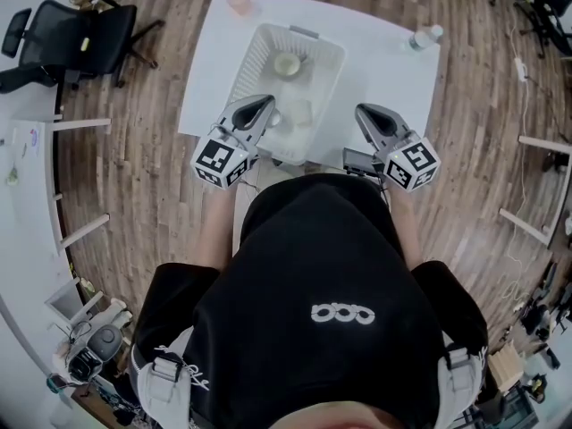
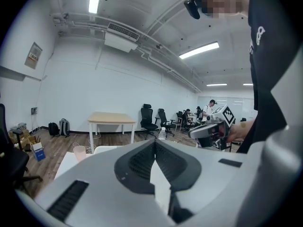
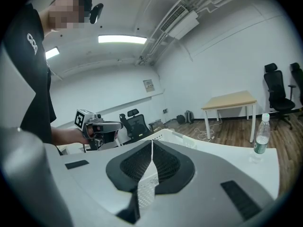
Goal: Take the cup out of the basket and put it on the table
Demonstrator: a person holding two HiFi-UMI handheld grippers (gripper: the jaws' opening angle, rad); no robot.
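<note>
Over the near end of the white bench (image 1: pixel 393 70), holds both tools short of any grasp: approach step, judging by the layout, with nothing lifted yet. Carries left tongs (image 1: pixel 265 105) pressed fully together and empty, above the near left part of the basket (image 1: pixel 332 56); confirms it in the left gripper view, with pads meeting along one seam and no object between. Carries right tongs (image 1: pixel 362 111) likewise closed on nothing, just outside the basket's right wall, over bare bench. Leaves the cup (image 1: pixel 288 63) inside the basket, toward its far end, mouth apparently upward, well ahead of both tips and untouched. Calls next for spreading one pair, probably the left, already placed over the basket, then reaching forward and down past the wall to bracket the cup's rim or side, closing firmly, and lifting straight up until clear of the wall. Needs a landing spot afterwards, most likely on open bench right of the basket, short of the bottle (image 1: pixel 425 37) and away from the pink cup (image 1: pixel 239 1) at the far edge.
</note>
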